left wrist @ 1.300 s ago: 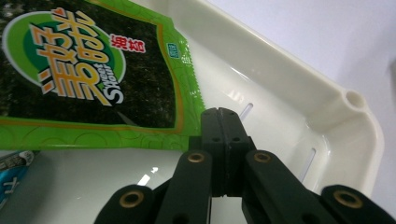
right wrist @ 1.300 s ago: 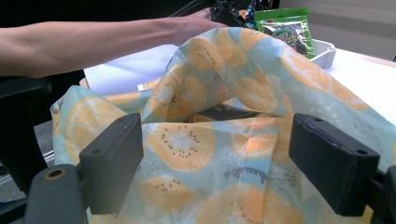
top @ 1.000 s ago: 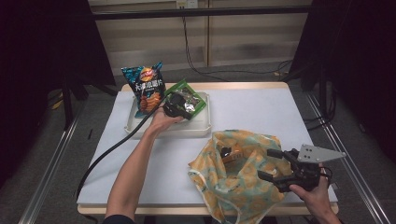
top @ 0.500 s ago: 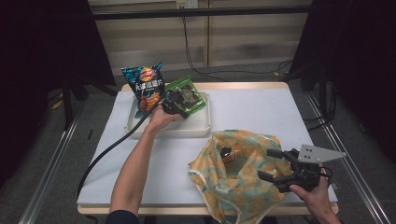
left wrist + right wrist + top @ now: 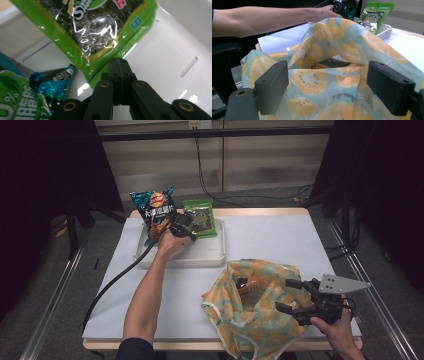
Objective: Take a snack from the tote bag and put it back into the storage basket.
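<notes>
Two grippers work over the white-covered table (image 5: 280,240). Near its front edge lies the fruit-print cloth bag (image 5: 250,320), its mouth gaping, with the right gripper (image 5: 295,296) just beside it — jaws spread wide, fabric between them but not pinched. Farther back sits the white tray (image 5: 200,256) holding a blue chip bag (image 5: 152,210) and the green seaweed packet (image 5: 199,216). The left gripper (image 5: 119,67) — jaws pressed together — pinches that packet's lower edge.

bg: white tray (image 5: 210,256) on table (image 5: 280,240) | blue chip bag (image 5: 156,212) – upright (leaning) | dark curtains (image 5: 45,180) – both sides
</notes>
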